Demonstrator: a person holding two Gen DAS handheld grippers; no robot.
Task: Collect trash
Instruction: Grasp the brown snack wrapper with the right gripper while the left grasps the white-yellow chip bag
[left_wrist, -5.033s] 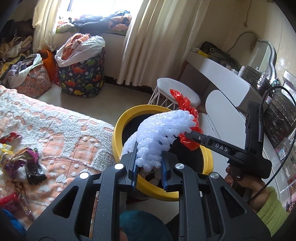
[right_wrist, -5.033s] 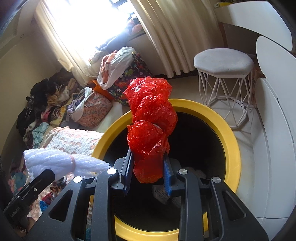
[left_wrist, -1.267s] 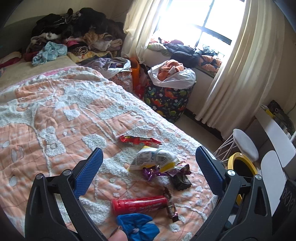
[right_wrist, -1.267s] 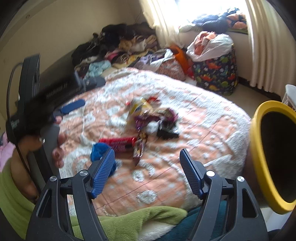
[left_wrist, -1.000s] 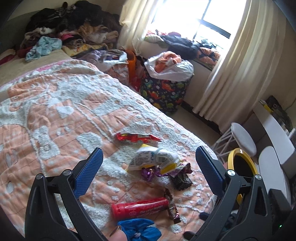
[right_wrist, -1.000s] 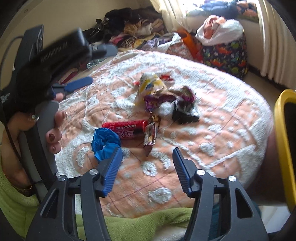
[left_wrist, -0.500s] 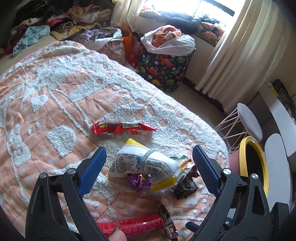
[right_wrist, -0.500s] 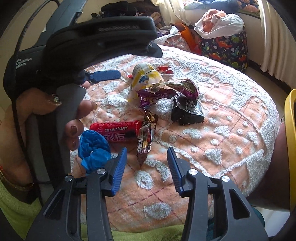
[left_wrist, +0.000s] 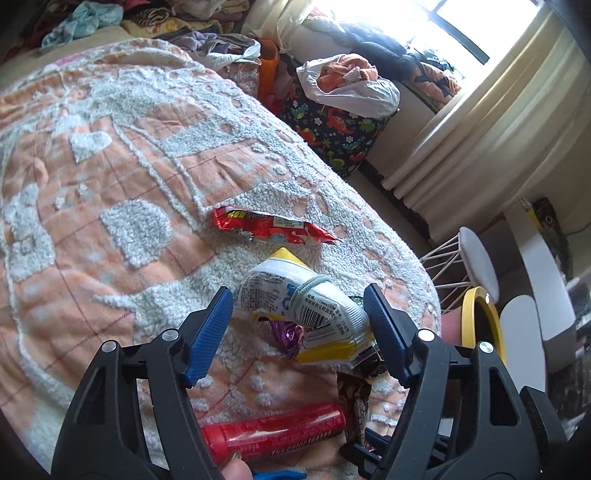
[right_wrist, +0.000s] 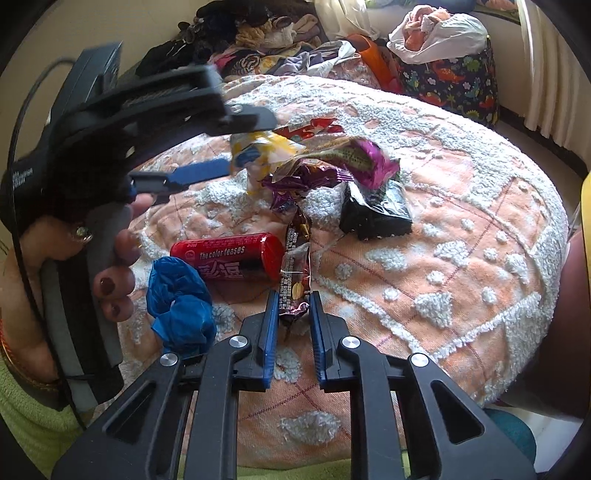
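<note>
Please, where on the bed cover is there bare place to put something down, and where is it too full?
Bare bedspread lies beyond the red wrapper, toward the clothes pile. More lies right of the black packet, toward the bed's edge. The crowded part is the cluster: white-yellow bag, purple wrappers, red tube, blue crumpled bag.
</note>
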